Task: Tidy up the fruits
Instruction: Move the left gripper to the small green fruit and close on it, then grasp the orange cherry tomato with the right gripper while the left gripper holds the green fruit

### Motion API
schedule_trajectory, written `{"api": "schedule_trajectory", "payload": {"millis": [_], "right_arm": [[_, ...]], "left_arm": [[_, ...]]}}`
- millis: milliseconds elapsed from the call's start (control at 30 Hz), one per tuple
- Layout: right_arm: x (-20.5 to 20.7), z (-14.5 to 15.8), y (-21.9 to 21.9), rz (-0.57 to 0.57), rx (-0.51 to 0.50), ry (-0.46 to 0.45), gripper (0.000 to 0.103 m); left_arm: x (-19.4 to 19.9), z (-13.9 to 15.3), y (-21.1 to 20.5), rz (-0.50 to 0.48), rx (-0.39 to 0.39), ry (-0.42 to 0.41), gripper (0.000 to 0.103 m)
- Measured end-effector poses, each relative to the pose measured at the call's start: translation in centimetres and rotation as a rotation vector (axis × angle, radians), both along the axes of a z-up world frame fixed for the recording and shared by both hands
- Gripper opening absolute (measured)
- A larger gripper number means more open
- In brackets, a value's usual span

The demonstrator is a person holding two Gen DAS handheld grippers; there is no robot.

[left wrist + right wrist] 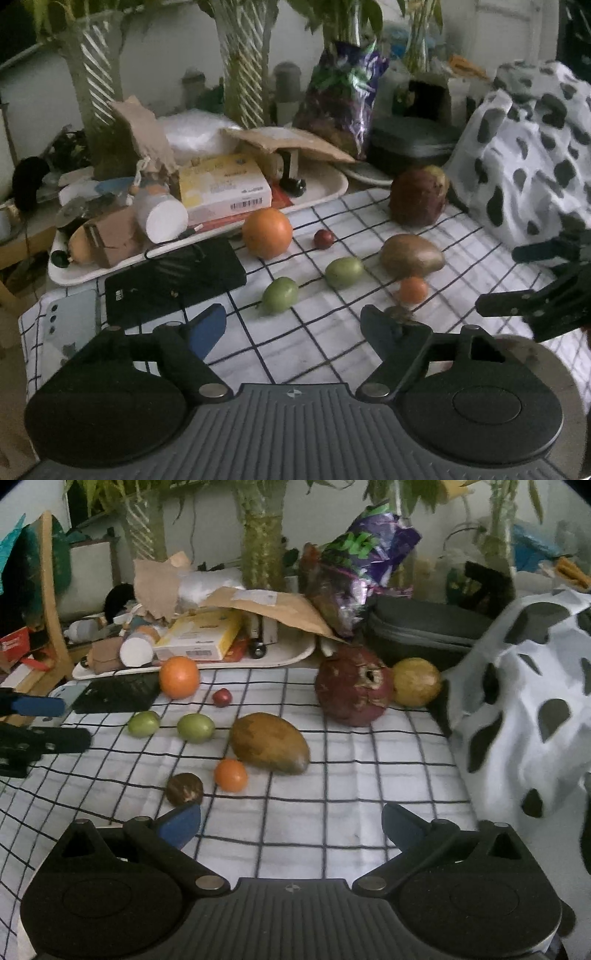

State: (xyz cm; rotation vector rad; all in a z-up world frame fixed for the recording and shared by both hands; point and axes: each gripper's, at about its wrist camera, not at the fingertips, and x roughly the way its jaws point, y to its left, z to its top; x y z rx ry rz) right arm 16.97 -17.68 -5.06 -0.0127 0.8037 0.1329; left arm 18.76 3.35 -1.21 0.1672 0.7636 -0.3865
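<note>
- Behind, on left: long white tray (pixel 295 657) crowded with a yellow-and-white cardboard box (pixel 199 635), a white-capped bottle (pixel 137 650), torn brown paper (pixel 269 607).
- Spread loose across white black-grid cloth (pixel 332 834) on desk, left to right: large orange (pixel 179 677), two green round fruits (pixel 143 723) (pixel 195 728), small dark red fruit (pixel 221 697), small brown fruit (pixel 184 789), small orange fruit (pixel 230 775), brown-green mango (pixel 269 743), dark red pomegranate (pixel 352 686), yellow round fruit (pixel 416 681).
- Left gripper (pixel 293 325) low over cloth, jaws wide apart, empty.
- Right gripper (pixel 291 825) likewise, jaws spread, gripping nothing.

Both cameras sit low and close over the checked cloth (pixel 314 354), facing the cluttered back wall. The left view looks from the left, the right from the right; both share the mango (pixel 412 255) (pixel 269 743).
</note>
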Motion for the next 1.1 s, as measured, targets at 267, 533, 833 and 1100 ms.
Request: {"api": "schedule_trajectory", "payload": {"millis": [267, 533, 833, 1100], "right_arm": [[2.2, -0.4, 0.7, 0.055, 0.017, 0.029, 0.103], [4.0, -0.8, 0.3, 0.065, 0.058, 0.062, 0.103], [5.1, -1.3, 0.0, 0.093, 0.107, 0.09, 0.091], [5.9, -1.7, 0.3, 0.085, 0.173, 0.117, 0.074]], "left_arm": [[3.2, -2.0, -0.5, -0.062, 0.041, 0.013, 0.061], [5.8, -3.5, -0.8, -0.12, 0.072, 0.035, 0.052], [7.1, -4.9, -1.2, -0.16, 0.072, 0.073, 0.032], [7.2, -4.8, -1.3, -0.152, 0.074, 0.08, 0.027]]}}
